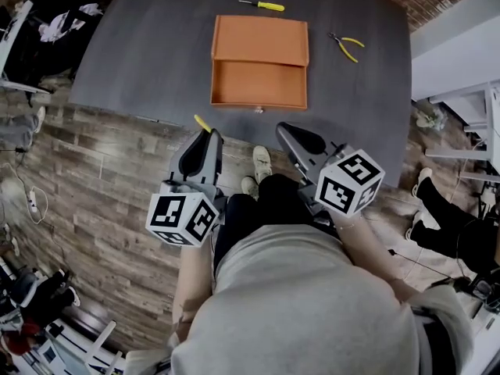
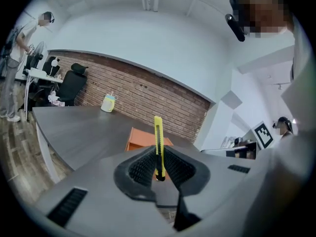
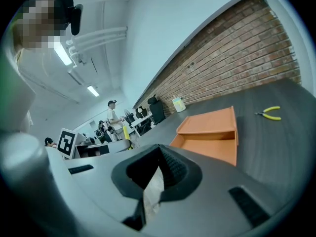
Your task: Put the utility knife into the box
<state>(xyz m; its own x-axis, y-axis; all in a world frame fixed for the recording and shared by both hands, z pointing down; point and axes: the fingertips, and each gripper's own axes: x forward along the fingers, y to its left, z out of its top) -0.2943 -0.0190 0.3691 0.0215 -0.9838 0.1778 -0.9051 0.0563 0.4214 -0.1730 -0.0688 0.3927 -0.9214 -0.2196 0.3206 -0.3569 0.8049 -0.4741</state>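
One slim yellow knife (image 2: 158, 139) is pinched upright in the left gripper (image 2: 158, 154), before the one orange box (image 1: 258, 84). The right gripper (image 3: 159, 151) has its jaws pressed together, empty. One screwdriver (image 1: 262, 5) and one pliers (image 1: 346, 46) lie on the table (image 1: 156, 61).

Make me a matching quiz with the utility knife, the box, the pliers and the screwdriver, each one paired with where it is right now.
Things:
1. utility knife
2. box
3. pliers
4. screwdriver

Places:
A. on the table, to the right of the box in the head view
B. on the table, past the box's far side
C. clamped upright in the left gripper
D. lying open near the middle of the table

Pairs: 1-C, 2-D, 3-A, 4-B
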